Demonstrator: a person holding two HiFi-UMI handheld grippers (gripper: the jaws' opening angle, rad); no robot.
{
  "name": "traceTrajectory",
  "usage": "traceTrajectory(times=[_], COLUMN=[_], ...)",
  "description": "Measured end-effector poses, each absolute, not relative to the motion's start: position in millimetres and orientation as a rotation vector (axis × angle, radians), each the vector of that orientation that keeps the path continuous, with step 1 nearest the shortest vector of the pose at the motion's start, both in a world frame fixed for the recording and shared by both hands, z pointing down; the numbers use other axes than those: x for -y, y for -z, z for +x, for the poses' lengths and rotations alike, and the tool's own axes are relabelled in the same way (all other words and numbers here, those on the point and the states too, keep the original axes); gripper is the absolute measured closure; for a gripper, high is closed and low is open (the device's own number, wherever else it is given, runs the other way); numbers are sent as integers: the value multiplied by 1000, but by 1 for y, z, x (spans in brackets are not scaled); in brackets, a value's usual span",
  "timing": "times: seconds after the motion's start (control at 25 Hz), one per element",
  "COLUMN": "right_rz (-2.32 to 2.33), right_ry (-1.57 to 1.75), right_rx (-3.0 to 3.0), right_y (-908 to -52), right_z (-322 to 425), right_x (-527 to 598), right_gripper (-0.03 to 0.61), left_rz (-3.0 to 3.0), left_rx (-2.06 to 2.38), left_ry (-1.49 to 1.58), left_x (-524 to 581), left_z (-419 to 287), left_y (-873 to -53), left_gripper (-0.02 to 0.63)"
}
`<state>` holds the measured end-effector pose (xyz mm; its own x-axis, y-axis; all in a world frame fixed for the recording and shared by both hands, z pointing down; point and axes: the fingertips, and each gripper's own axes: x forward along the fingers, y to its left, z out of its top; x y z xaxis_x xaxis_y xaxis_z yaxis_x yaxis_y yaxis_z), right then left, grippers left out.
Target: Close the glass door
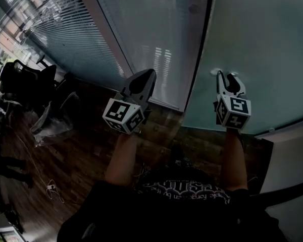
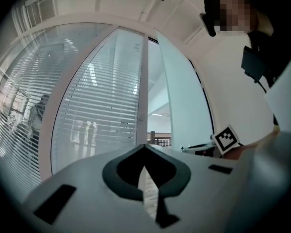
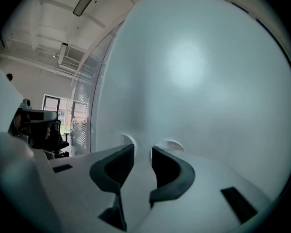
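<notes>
One frosted glass door (image 1: pixel 257 39) filled the frame's upper right, with the right gripper (image 1: pixel 226 75) just before its surface, jaws slightly apart and empty. At centre, the left gripper (image 1: pixel 150 73), jaws together, faced slatted blinds (image 1: pixel 76 34). White shirt lettering (image 1: pixel 184 188) was illegible.

The left tool (image 2: pixel 144 148), jaws together and empty, faces slatted blinds (image 2: pixel 102 110) beside a frosted glass door (image 2: pixel 182 101).
</notes>
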<state>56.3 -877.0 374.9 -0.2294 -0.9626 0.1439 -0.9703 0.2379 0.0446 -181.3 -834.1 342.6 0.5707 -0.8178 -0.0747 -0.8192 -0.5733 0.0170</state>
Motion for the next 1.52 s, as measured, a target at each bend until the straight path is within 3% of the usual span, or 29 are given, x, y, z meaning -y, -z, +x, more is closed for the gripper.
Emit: traceTrajectory(times=[1.52], right_rz=[1908], right_ry=[-77], right_rx=[2317], right_y=[-378], right_z=[78], right_x=[1004], right_gripper=[462], left_rz=[-2814], left_rx=[-1361], left_ry=[-117], left_x=[962], left_z=[-146], left_y=[-342], left_gripper=[612])
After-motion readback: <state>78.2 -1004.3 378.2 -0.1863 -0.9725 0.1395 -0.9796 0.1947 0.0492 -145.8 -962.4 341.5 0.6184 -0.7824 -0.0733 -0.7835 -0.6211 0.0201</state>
